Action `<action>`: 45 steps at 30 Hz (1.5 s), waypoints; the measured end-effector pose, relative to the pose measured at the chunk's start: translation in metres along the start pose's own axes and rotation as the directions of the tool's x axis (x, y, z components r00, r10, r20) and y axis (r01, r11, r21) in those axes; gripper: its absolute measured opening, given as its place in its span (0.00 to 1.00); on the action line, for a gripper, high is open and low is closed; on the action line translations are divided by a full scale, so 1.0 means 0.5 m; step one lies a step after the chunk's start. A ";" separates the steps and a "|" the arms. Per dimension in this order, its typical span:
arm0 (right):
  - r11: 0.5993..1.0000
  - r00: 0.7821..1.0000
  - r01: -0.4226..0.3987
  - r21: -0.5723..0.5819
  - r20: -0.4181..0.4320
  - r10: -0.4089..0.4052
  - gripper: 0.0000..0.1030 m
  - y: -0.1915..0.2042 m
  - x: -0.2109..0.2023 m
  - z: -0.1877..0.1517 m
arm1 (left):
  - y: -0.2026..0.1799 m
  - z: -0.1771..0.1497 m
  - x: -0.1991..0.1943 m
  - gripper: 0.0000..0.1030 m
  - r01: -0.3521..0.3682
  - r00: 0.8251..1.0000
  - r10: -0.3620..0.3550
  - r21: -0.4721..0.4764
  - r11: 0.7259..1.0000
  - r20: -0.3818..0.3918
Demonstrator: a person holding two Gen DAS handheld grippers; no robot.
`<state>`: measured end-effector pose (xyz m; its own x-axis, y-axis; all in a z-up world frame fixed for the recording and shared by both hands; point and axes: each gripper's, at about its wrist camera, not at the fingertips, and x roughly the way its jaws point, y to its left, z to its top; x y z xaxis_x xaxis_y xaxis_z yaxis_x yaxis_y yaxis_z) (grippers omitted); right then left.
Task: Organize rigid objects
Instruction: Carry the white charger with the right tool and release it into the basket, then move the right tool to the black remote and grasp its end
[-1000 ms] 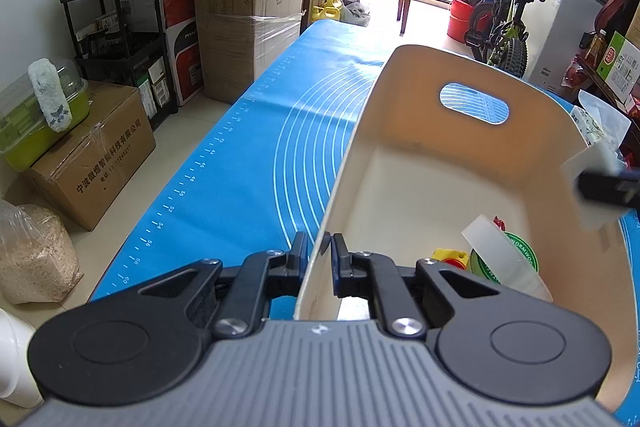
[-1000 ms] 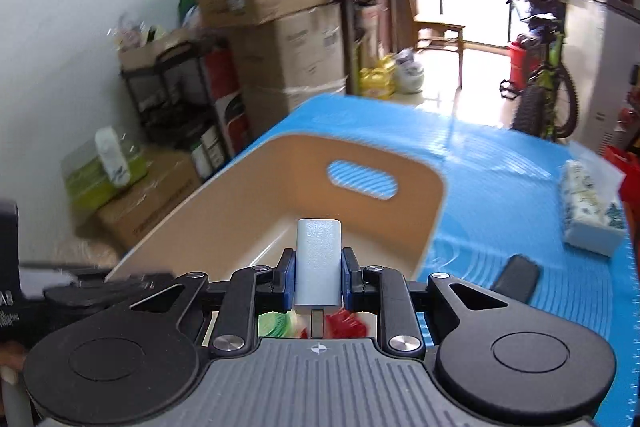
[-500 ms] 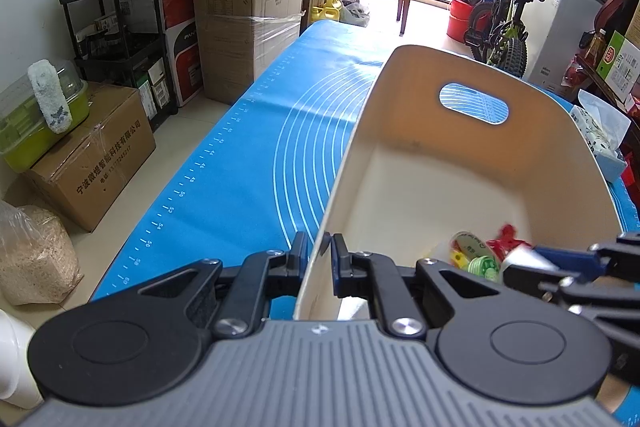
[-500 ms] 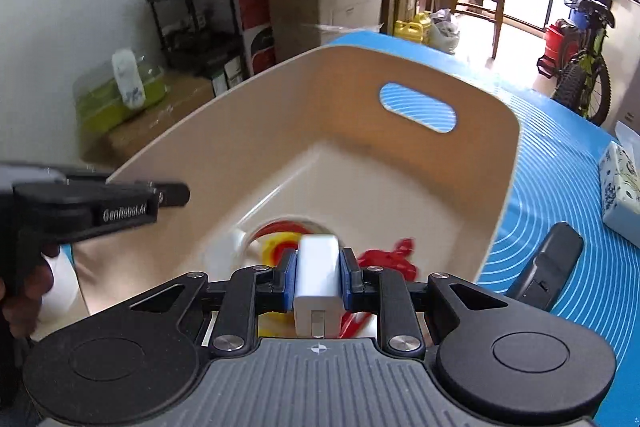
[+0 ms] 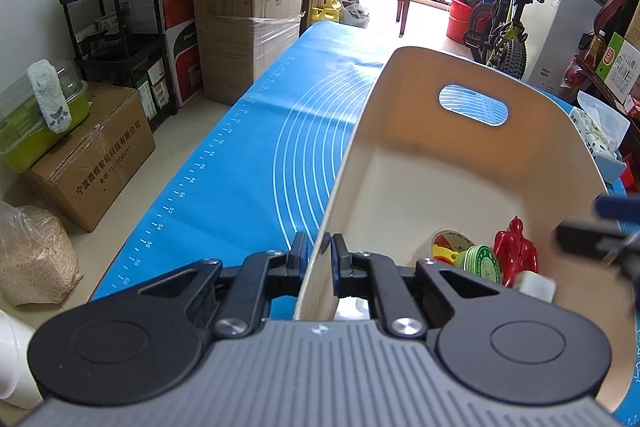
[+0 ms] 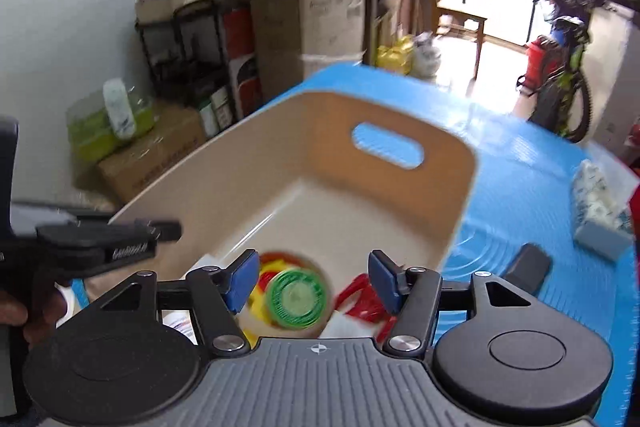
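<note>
A cream plastic bin (image 5: 460,183) with a handle slot stands on the blue mat (image 5: 248,163). My left gripper (image 5: 318,255) is shut on the bin's near-left wall. Inside lie a green round lid (image 5: 480,261), a red toy (image 5: 516,251) and a white block (image 5: 536,285). My right gripper (image 6: 312,277) is open and empty above the bin (image 6: 360,195), over the green lid (image 6: 298,297), the red toy (image 6: 362,301) and the white block (image 6: 344,327). Its tips show at the right edge of the left wrist view (image 5: 600,227).
A black remote-like object (image 6: 526,267) and a tissue pack (image 6: 600,215) lie on the mat (image 6: 520,187) right of the bin. Cardboard boxes (image 5: 248,23), a black rack (image 5: 116,39) and a bicycle (image 5: 504,27) stand around the table.
My right gripper has opened and let go of the white block, which now lies in the bin. It has lifted back slightly. The left gripper has not moved.
</note>
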<state>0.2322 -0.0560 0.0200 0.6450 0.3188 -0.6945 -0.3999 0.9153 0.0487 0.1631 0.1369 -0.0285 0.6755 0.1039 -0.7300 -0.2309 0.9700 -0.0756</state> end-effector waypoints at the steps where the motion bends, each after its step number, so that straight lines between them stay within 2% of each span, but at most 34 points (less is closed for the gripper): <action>1: 1.000 1.000 0.010 0.015 0.015 -0.011 0.73 -0.013 -0.008 0.004 | 0.000 0.000 0.000 0.13 0.000 1.000 0.000 0.000 1.000 0.000; 4: 0.996 0.996 0.068 0.056 0.054 -0.071 0.80 -0.054 -0.025 0.012 | 0.000 0.000 0.000 0.13 0.000 1.000 0.000 0.000 1.000 0.001; 8: 0.983 0.987 0.143 0.117 0.060 -0.151 0.82 -0.113 -0.032 0.014 | 0.000 -0.001 0.000 0.13 0.000 1.000 0.000 0.000 1.000 0.000; 12: 0.962 0.973 0.207 0.179 0.066 -0.221 0.89 -0.170 -0.026 -0.004 | 0.000 -0.001 0.000 0.13 0.000 1.000 0.000 0.001 1.000 0.000; 18: 0.922 0.944 0.317 0.224 0.016 -0.329 0.91 -0.222 0.025 -0.044 | 0.000 0.000 -0.001 0.13 0.001 1.000 -0.001 0.000 1.000 0.000; 22: 0.904 0.937 0.343 0.255 -0.024 -0.348 0.91 -0.243 0.073 -0.072 | 0.000 0.000 -0.001 0.13 0.001 1.000 -0.001 0.000 1.000 0.000; 25: 0.908 0.942 0.322 0.268 0.006 -0.336 0.91 -0.255 0.107 -0.096 | 0.000 0.001 -0.001 0.13 0.002 1.000 -0.002 0.000 1.000 -0.001; 27: 0.894 0.930 0.351 0.279 0.005 -0.367 0.91 -0.255 0.127 -0.110 | 0.000 0.002 -0.001 0.13 0.002 1.000 -0.002 0.000 1.000 0.000; 32: 0.864 0.930 0.349 0.363 -0.020 -0.368 0.91 -0.279 0.174 -0.128 | 0.000 0.003 -0.003 0.13 0.001 1.000 -0.001 0.001 1.000 0.003; 36: 0.844 0.918 0.369 0.390 -0.011 -0.397 0.91 -0.289 0.204 -0.137 | 0.000 0.003 -0.003 0.13 0.001 1.000 -0.002 0.002 1.000 0.003; 41: 0.812 0.902 0.408 0.418 -0.045 -0.430 0.87 -0.297 0.237 -0.151 | 0.000 0.003 -0.003 0.13 0.002 1.000 -0.002 0.001 1.000 0.003; 45: 0.814 0.881 0.453 0.364 -0.045 -0.470 0.84 -0.281 0.255 -0.157 | 0.000 0.003 -0.003 0.13 0.002 1.000 -0.002 0.001 1.000 0.003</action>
<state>0.3195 -0.1635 -0.1317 0.7272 -0.1604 -0.6674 0.2035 0.9790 -0.0136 0.1631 0.1368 -0.0263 0.6782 0.1029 -0.7277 -0.2290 0.9704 -0.0762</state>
